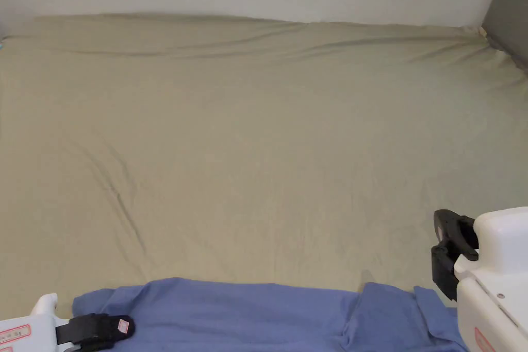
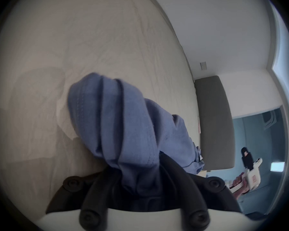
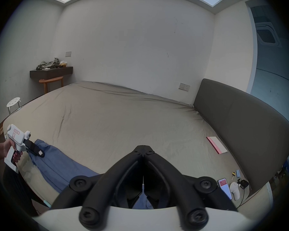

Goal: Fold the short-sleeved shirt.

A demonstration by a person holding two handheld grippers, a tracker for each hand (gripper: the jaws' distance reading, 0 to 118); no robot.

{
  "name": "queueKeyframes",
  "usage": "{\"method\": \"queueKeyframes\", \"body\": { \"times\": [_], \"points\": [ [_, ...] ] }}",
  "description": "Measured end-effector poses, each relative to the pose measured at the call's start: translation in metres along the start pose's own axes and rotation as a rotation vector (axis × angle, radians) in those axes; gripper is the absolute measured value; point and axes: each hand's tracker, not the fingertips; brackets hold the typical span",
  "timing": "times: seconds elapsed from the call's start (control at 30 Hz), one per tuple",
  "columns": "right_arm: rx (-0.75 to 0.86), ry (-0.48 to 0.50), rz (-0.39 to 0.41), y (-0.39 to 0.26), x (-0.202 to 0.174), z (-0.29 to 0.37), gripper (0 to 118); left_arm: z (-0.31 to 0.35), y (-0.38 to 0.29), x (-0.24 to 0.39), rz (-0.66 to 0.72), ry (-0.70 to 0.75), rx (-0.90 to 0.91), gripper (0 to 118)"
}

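A blue short-sleeved shirt [image 1: 247, 317] lies stretched along the near edge of the bed, its sleeve and collar end bunched at the right [image 1: 392, 312]. My left gripper [image 1: 111, 328] is at the shirt's left end, shut on a gathered bunch of blue cloth [image 2: 117, 128] that sticks out past the jaws. From the right gripper view, the left gripper [image 3: 37, 151] pinches that same end. My right gripper [image 1: 442, 245] hovers above the shirt's right end. Its jaws are shut with the tips [image 3: 143, 148] meeting and nothing between them; blue cloth [image 3: 142, 203] shows below.
The beige bed sheet [image 1: 268, 152] runs to the white wall. A grey headboard [image 3: 240, 118] lines the right side, with a pink book [image 3: 217, 144], a phone [image 3: 224, 188] and small items near it. A white stool [image 3: 13, 102] and a dark shelf [image 3: 51, 72] stand far left.
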Motion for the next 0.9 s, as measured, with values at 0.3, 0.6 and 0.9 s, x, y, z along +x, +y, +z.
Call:
{"method": "queueKeyframes", "body": {
  "times": [0.3,0.6,0.9],
  "points": [
    [-0.01,-0.058,-0.028,-0.006,0.023,0.007,3,0.034,0.004,0.02,-0.073,0.07,0.087,13],
    [-0.007,-0.079,-0.049,-0.008,0.031,0.012,3,0.068,0.013,0.013,-0.079,0.145,0.148,13],
    [-0.005,-0.074,-0.057,-0.007,0.031,0.008,3,0.106,0.012,0.056,-0.18,0.282,0.146,13]
  ]
}}
